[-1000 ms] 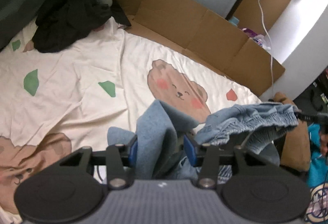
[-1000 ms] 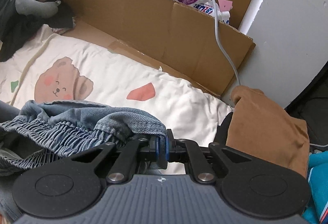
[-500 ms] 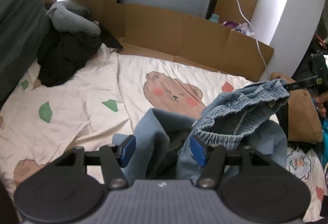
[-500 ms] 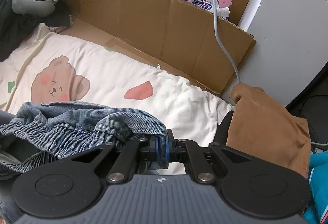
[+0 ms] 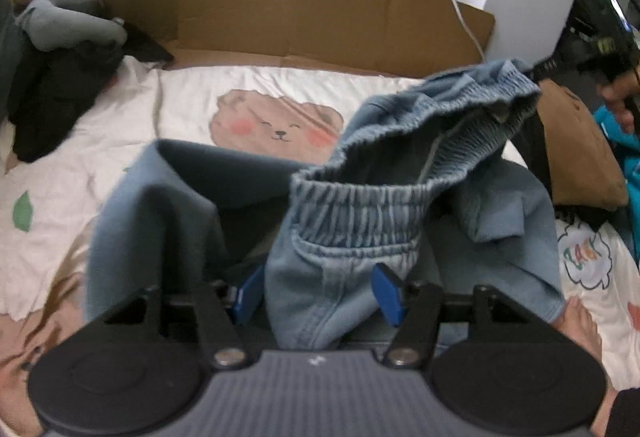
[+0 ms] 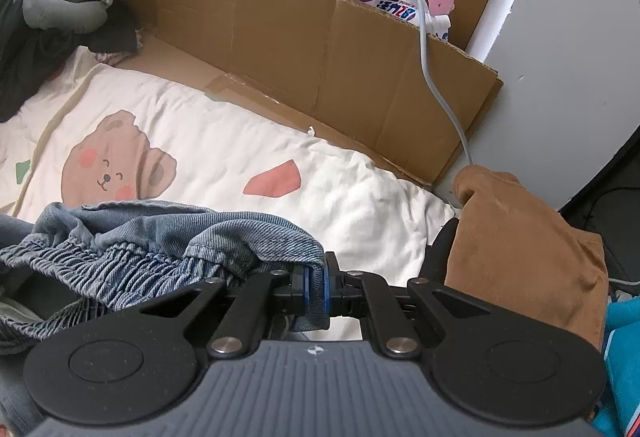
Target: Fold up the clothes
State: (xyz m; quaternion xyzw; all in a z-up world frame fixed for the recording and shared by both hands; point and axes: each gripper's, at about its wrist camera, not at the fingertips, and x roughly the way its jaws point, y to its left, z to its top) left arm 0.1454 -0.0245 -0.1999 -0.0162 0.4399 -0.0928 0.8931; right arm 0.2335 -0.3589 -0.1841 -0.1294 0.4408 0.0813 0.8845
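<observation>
Between the blue pads of the left gripper [image 5: 318, 295], in the left wrist view, the denim shorts [image 5: 404, 173] now hang; the jaws stand wide and appear not yet closed, whereas a second ago a blue garment [image 5: 156, 205] filled that gap. From the right wrist view, the right gripper [image 6: 316, 295] stays clamped on the waistband edge above the bear-print sheet [image 6: 224, 157], so a two-point hold for folding seems imminent.

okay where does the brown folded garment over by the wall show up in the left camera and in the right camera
Left wrist view: the brown folded fabric garment sits at the right edge, behind the lifted light-blue denim shorts with the gathered elastic waistband.
Right wrist view: it fills the lower right, just right of the right gripper, which pinches the shorts' hem.
Shared landmark: the smiling brown bear print on the cream bedsheet.
</observation>
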